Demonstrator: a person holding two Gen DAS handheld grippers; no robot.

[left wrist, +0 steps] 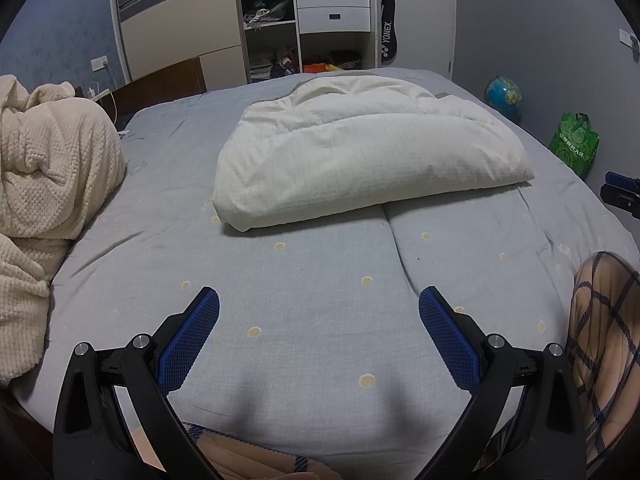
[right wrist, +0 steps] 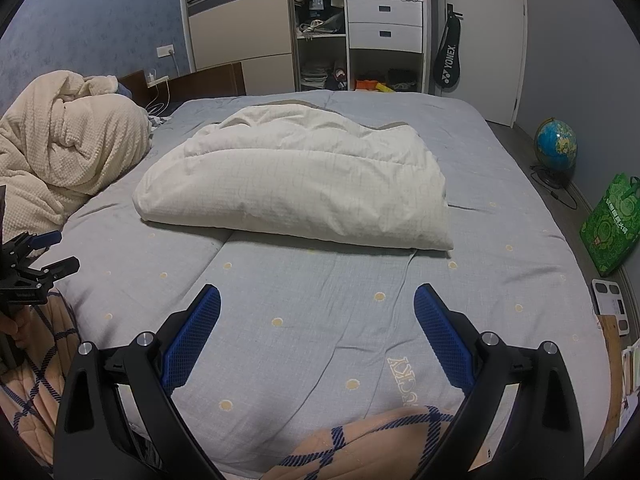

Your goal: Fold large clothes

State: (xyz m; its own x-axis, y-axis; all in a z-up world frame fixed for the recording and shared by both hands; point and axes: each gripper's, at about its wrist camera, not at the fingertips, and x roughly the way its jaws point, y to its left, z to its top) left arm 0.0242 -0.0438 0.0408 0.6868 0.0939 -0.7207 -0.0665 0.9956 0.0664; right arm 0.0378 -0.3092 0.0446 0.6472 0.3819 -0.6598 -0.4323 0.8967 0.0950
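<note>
Both my claws stand wide open and hold nothing: the left claw (left wrist: 319, 312) and the right claw (right wrist: 317, 310) hover over the near part of the grey-blue bed sheet with pale yellow dots (left wrist: 312, 304). The thing to fold, a puffy cream-white quilt with a faint grid pattern (left wrist: 360, 152), lies ahead of both, toward the middle of the bed and well apart from my fingers. It is already doubled into a thick bundle. Its long axis runs left to right across my line of reach, the rounded folded edge facing me. In the left view it sits slightly right of centre, in the right view slightly left (right wrist: 296, 184), so it lies between my arms; neither looks clearly nearer. I judge the reach must go forward, one claw to each end.
</note>
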